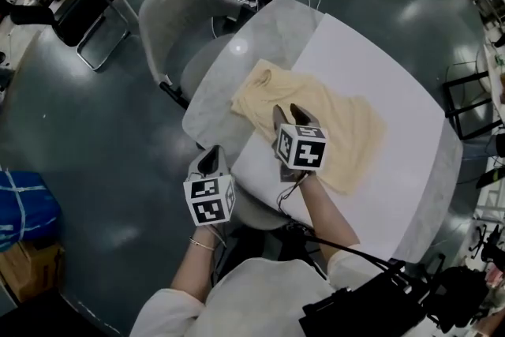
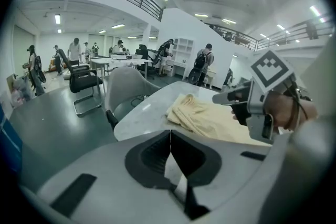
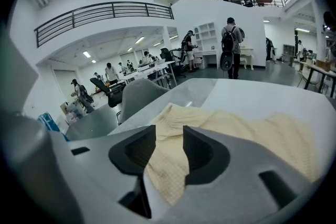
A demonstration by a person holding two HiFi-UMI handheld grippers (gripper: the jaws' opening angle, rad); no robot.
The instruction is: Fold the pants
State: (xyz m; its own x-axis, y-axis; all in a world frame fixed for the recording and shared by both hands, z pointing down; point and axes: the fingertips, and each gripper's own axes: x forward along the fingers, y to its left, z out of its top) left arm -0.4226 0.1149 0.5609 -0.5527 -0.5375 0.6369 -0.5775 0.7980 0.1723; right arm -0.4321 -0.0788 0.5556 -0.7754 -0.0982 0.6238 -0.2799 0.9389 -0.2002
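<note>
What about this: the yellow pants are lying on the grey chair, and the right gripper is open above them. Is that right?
Not quite. The yellow pants are lying on the table, not on the grey chair, which stands behind the table. The head view shows this. The rest holds: the right gripper is open above them.

Pale yellow, finely checked pants point(image 1: 335, 122) are lying on a white-and-grey table point(image 1: 387, 51); the left claw point(image 1: 212, 152) and right claw point(image 1: 287, 112) are carrying black-and-white square markers.
</note>
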